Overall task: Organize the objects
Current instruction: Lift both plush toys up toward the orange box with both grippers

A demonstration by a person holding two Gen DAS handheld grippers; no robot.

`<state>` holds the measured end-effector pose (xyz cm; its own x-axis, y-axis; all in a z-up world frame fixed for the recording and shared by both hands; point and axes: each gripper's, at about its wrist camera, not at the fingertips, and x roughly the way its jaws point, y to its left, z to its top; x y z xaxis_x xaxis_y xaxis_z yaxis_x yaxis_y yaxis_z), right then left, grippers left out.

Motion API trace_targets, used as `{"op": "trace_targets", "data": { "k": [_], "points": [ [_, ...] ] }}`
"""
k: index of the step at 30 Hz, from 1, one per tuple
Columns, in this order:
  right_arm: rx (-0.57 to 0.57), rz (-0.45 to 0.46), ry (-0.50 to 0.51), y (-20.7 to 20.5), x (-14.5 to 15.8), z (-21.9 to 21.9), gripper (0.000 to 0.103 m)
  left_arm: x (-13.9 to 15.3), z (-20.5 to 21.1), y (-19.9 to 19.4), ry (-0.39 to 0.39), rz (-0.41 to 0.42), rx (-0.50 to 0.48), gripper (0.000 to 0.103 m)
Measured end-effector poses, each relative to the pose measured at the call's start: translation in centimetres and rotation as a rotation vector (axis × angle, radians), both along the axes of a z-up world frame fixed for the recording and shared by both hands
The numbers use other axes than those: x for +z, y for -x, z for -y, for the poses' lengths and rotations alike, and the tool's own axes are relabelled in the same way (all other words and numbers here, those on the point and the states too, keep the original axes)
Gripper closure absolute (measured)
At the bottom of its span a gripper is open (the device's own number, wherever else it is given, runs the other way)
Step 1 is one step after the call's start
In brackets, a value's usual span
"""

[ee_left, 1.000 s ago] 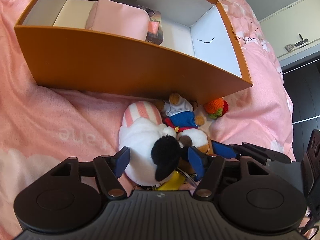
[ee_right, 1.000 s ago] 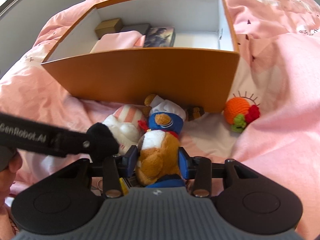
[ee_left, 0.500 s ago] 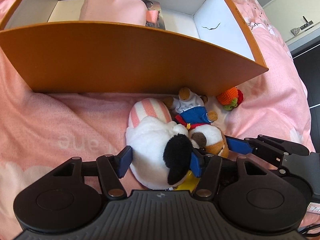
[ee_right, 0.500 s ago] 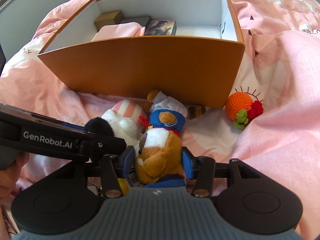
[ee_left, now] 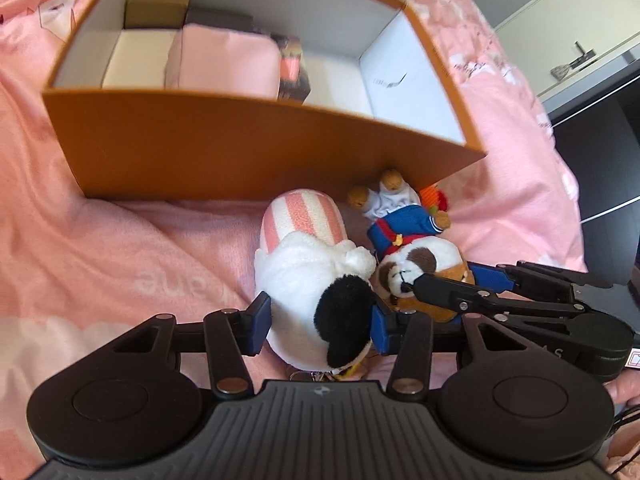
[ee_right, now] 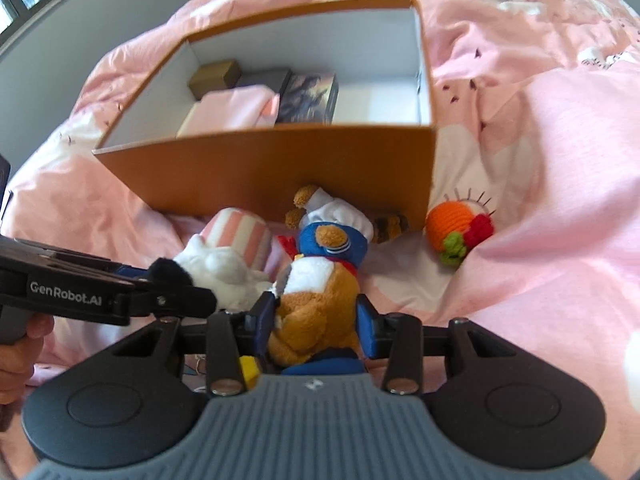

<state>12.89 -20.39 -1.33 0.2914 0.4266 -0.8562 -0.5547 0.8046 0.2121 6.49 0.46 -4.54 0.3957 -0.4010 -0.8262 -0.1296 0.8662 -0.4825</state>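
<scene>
- Lifting both plushies straight up before heading for the box looks like the smart play, since the tall orange cardboard box with the white inside (ee_right: 280, 168) sits at 12 o'clock and its near wall has to be cleared.
- The left gripper (ee_left: 318, 326) has its blue pads closed around the white plush toy with the black ear and pink striped bottom (ee_left: 308, 276), squeezing it near the head end. It's soft, so the grip probably wants to stay firm or it could slump out.
- The right gripper (ee_right: 316, 330) is clamped on the brown plush bear in the blue sailor top and white hat (ee_right: 320, 280), pads sunk into its body.
- Both toys lie on the pink bedding (ee_right: 540, 200), just in front of the box, touching each other, and the two grippers are crowded together. Lifting one slightly ahead would likely avoid a tangle.
- Inside the box, the left half is taken by a folded pink cloth (ee_right: 236, 114), a small brown box (ee_right: 216, 76) and a dark picture-printed box (ee_right: 308, 96); the free floor is at the right end.
- An orange crocheted ball with red and green bits (ee_right: 458, 234) sits at 1 o'clock by the box corner, out of the way.
</scene>
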Motion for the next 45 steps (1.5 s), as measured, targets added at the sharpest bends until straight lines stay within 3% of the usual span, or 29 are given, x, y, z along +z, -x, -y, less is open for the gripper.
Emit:
{"op": "trace_targets", "data": {
  "k": [6,11,17,25,29,34,45],
  "points": [
    [-0.013,0.012,-0.086,0.5,3.0,1.1,0.059,2.9,-0.9,1.0,0.054,0.067,-0.003,0.047],
    [-0.012,0.080,-0.132,1.0,6.2,1.3,0.059,6.1,-1.9,1.0,0.087,0.157,0.017,0.047],
    [-0.034,0.142,-0.234,0.0,9.9,1.7,0.060,10.3,-2.6,-0.3,0.064,0.287,0.030,0.047],
    [-0.067,0.280,-0.317,-2.1,14.1,0.9,0.060,14.2,-3.1,-3.6,0.036,0.399,0.045,0.047],
    [-0.134,0.314,-0.331,-4.1,14.0,0.2,0.060,13.2,-3.4,-6.2,0.032,0.381,0.064,0.047],
    [-0.193,0.289,-0.308,-7.0,11.4,-0.8,0.060,9.5,-3.9,-9.0,0.067,0.282,0.081,0.047],
    [-0.174,0.195,-0.170,-9.8,4.9,-2.9,0.060,2.7,-3.7,-11.9,0.046,0.117,0.040,0.047]
  ]
}}
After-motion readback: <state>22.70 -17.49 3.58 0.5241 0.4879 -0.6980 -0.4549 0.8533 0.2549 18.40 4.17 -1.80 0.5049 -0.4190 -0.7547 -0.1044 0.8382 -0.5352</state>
